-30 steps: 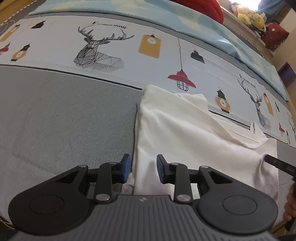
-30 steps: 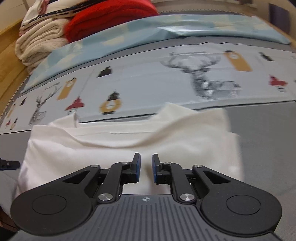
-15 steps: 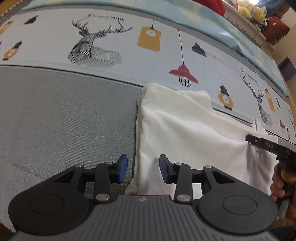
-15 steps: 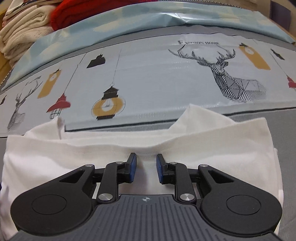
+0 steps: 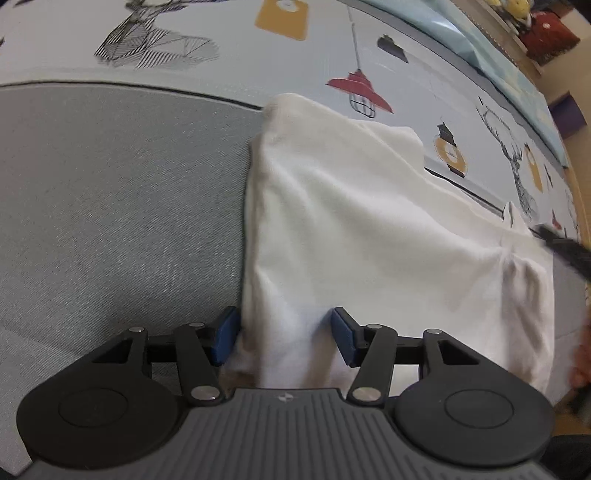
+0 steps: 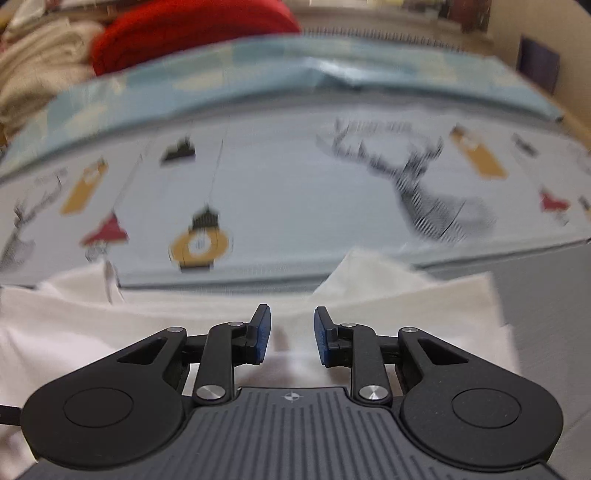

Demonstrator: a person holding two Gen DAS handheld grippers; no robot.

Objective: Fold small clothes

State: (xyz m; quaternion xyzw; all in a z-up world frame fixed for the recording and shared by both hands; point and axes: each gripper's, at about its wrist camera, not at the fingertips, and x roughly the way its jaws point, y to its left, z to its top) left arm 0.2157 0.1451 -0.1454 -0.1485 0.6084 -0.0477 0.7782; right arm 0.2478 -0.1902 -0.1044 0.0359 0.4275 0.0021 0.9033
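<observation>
Where the grey bedcover (image 5: 122, 206) meets a pale printed sheet (image 5: 229, 48), one white garment (image 5: 369, 229) lies spread flat, its far edge overlapping the sheet's border.

Garment: white, soft, creased; left edge runs straight along the grey cover in the left wrist view; a pointed corner (image 6: 364, 267) rises at its far side in the right wrist view. Near part of it lies under both grippers.

Left gripper (image 5: 284, 334): pointing steeply down at the garment's near left corner. Jaws opening; the blue pads (image 5: 225, 334) stand apart on either side of a fold of the white cloth, left pad at the cloth's edge, right pad over it. Cloth between them, not pinched.

Right gripper (image 6: 291, 332): over the near middle of the garment, picture blurred. Jaws opening, a moderate gap between the blue pads (image 6: 262, 332); white cloth shows below the gap, nothing clamped. In the left wrist view its dark tip (image 5: 565, 249) shows at the garment's right end, with part of a hand (image 5: 581, 362) below it at the frame edge.

Sheet: light blue-grey, printed with stag heads, hanging lamps, red lampshades and yellow tags.

Background: pale blue quilt (image 6: 295, 70) along the far side; red blanket (image 6: 192, 35) and cream folded towels (image 6: 33, 70) stacked at far left of the right wrist view.
</observation>
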